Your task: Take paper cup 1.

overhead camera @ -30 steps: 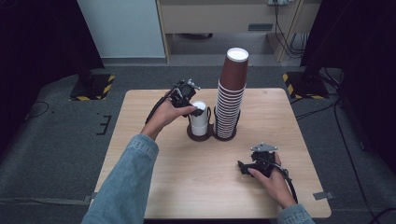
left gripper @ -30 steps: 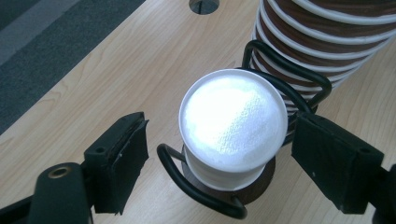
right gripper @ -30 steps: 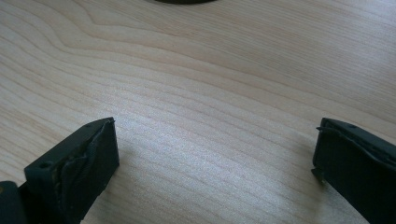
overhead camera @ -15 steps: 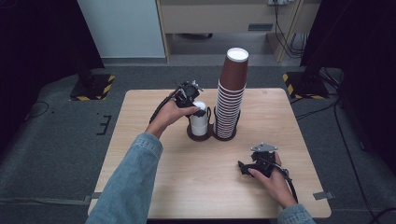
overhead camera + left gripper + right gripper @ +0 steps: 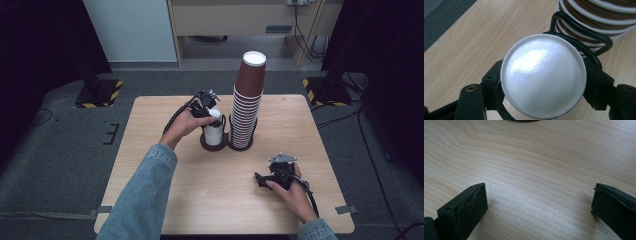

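Now, left gripper (image 5: 210,112): jaws have just been closing, pinching the white cup (image 5: 542,75).
White cup: upside down in the holder (image 5: 226,142), beside the brown stack (image 5: 247,107).
Right gripper (image 5: 262,180): jaws spread, low over the table (image 5: 150,125).

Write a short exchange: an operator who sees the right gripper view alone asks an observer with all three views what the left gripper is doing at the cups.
Operator: My right gripper hangs open over the table. Where is the left one?
Observer: The left gripper is at a white cup in a black wire holder, beside a tall stack of brown cups.
Operator: Has it gripped the cup?
Observer: Its jaws have just been closing, one on each side of the cup. I cannot tell whether they press yet.
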A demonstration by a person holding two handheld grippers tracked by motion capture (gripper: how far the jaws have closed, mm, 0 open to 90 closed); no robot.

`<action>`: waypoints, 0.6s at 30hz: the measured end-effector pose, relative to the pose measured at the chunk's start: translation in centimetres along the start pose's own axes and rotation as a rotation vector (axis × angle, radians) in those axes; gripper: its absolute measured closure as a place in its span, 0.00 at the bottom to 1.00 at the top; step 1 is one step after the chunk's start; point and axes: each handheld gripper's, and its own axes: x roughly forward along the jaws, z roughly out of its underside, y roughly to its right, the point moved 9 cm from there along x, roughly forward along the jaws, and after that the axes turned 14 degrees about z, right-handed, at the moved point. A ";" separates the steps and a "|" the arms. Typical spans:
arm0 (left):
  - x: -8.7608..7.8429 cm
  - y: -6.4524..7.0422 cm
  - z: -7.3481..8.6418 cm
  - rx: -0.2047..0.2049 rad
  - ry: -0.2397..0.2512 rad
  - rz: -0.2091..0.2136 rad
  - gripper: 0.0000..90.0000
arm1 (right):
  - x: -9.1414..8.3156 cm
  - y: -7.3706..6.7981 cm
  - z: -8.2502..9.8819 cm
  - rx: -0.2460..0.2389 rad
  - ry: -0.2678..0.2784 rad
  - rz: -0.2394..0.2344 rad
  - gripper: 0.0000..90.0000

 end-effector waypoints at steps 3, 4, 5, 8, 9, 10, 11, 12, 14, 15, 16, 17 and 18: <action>-0.1 0.0 0.0 0.004 -0.003 0.000 0.32 | 0.0 0.0 0.0 0.000 0.000 0.000 0.01; -0.1 0.0 0.0 0.004 -0.003 0.000 0.32 | 0.0 0.0 0.0 0.000 0.000 0.000 0.01; -0.2 0.0 0.0 0.003 -0.002 0.001 0.32 | 0.0 0.0 0.0 0.000 0.001 0.000 0.01; -0.3 0.1 0.0 0.006 0.001 0.003 0.33 | 0.0 0.0 0.0 0.000 0.000 0.001 0.01; -0.4 0.1 -0.1 0.007 0.003 0.003 0.33 | 0.0 0.0 0.0 0.000 0.000 0.001 0.01; -0.4 0.1 -0.1 0.008 0.004 0.002 0.33 | 0.0 0.0 0.0 0.000 0.001 0.001 0.01; -0.4 0.1 -0.2 0.006 0.008 0.003 0.33 | 0.0 0.0 0.0 0.000 0.001 0.001 0.01; -0.5 0.2 -0.2 0.005 0.009 0.004 0.33 | 0.0 0.0 0.0 0.000 0.001 0.001 0.01; -0.5 0.3 -0.3 0.008 0.011 0.005 0.33 | 0.0 0.0 0.0 0.003 -0.001 0.001 0.01; -0.6 0.3 -0.4 0.013 0.008 0.003 0.34 | 0.0 0.0 0.0 0.003 -0.001 0.001 0.01; -0.6 0.3 -0.5 0.013 0.012 0.003 0.34 | 0.0 0.0 0.0 0.002 -0.001 0.000 0.01; -0.7 0.4 -0.6 0.010 0.018 0.003 0.34 | 0.0 0.0 0.0 0.002 -0.001 0.000 0.01; -0.9 0.4 -0.7 0.011 0.023 0.000 0.34 | 0.0 0.0 0.0 0.003 -0.001 0.001 0.01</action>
